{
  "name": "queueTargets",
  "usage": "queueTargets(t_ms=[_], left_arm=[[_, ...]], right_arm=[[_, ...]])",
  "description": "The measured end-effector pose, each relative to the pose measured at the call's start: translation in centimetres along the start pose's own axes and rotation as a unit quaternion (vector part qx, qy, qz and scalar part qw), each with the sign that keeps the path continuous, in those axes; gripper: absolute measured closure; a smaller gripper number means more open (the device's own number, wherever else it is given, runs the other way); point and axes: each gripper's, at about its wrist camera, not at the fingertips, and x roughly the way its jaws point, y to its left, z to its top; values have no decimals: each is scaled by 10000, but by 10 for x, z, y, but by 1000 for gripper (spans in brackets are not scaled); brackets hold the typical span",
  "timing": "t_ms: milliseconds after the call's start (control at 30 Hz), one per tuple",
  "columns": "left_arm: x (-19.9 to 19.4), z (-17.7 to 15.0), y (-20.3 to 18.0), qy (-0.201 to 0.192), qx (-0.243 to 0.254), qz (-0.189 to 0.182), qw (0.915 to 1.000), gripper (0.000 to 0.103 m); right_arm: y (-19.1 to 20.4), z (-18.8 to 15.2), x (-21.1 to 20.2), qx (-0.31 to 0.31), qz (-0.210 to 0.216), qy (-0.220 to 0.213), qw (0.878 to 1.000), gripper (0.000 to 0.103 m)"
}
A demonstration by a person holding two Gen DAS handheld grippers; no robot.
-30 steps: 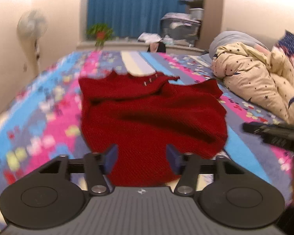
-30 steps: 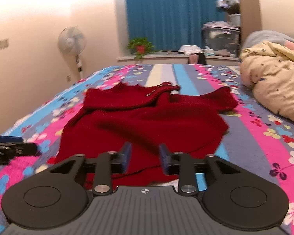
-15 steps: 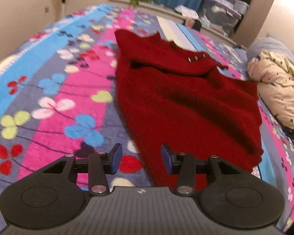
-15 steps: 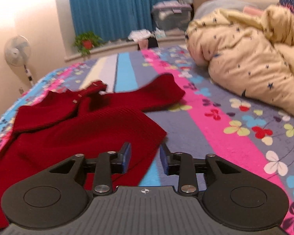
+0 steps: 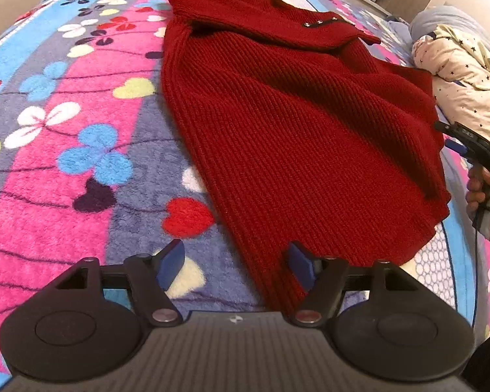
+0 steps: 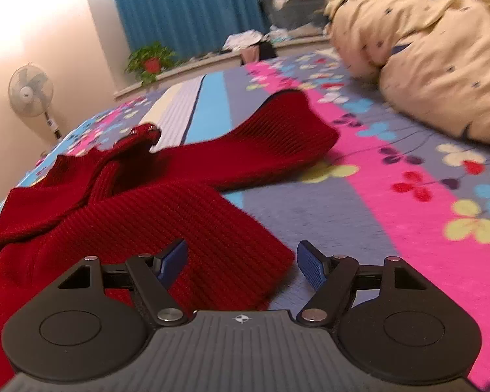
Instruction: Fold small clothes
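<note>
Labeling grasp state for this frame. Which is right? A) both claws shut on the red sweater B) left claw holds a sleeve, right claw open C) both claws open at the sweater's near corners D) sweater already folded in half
C: the left claw and right claw both gape, each over a near corner of the red sweater, pads not pressing on the knit.

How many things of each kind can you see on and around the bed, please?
Red knitted sweater: 1
Flowered bedspread: 1
Star-print quilt: 1
Standing fan: 1
Potted plant: 1
Blue curtain: 1
Storage box: 1
Tool, left and right: 2
Total: 9
</note>
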Motion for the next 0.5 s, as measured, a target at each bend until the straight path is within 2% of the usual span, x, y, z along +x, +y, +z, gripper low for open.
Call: queueTargets(t_ms=[167,367,467,500], left_arm=[[9,2,-6,47,176,164,9997,21],[22,6,-24,-92,407,198,9989,17],[27,5,-34,-218,551,224,9980,16],[27,4,-36,-258,610,233,9975,16]], right_arm=[[0,-4,23,-208,5,94,9997,24],[2,-7,25,-298,-15,76,9995,23],[2,-8,23,-289,-44,62,9996,30],[1,-7,23,-307,-81,65,9995,41]])
